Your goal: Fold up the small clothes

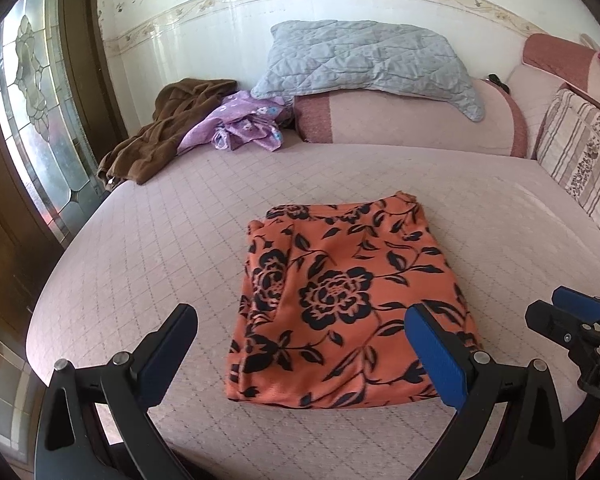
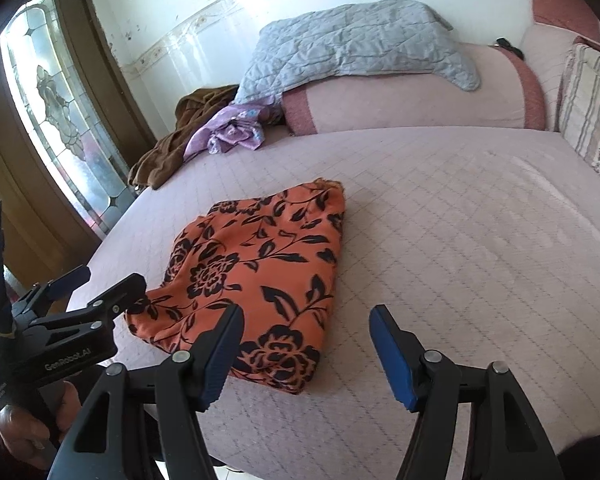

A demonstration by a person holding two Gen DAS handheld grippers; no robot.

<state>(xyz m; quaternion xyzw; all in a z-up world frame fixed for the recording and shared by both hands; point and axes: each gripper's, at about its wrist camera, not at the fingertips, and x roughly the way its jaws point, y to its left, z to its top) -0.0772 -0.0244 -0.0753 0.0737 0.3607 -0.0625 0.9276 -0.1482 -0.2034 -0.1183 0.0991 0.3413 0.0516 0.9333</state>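
- Garment (image 1: 340, 304): an orange cloth with black flowers, folded into a rough rectangle, lying flat on the bed (image 1: 140, 248) near its front edge. Its near edge is a thick fold; its far right corner bunches slightly.
- Left gripper (image 1: 300, 356): I hold it above the garment's near edge with both fingers spread wide. The left finger (image 1: 168, 356) hangs over bare bed; the right finger (image 1: 436, 360) overlaps the garment's near right corner. Nothing is pinched.
- Right gripper (image 2: 306, 354): my fingers are spread, holding nothing. The left finger (image 2: 220, 356) overlaps the garment's near edge; the right finger (image 2: 392, 360) is over bare bed.
- Open room: quilted bed surface lies bare on both sides of the garment and beyond its far edge.
- Far left corner: a brown cloth (image 1: 160, 132) and a purple cloth (image 1: 244, 124), heaped together, well apart from the garment.
- Head of bed: a grey pillow (image 1: 364, 60) resting on a pink bolster (image 1: 412, 120).
- Right edge: a striped cushion (image 1: 580, 152).
- Left edge: a wooden door (image 1: 32, 92) with patterned glass.
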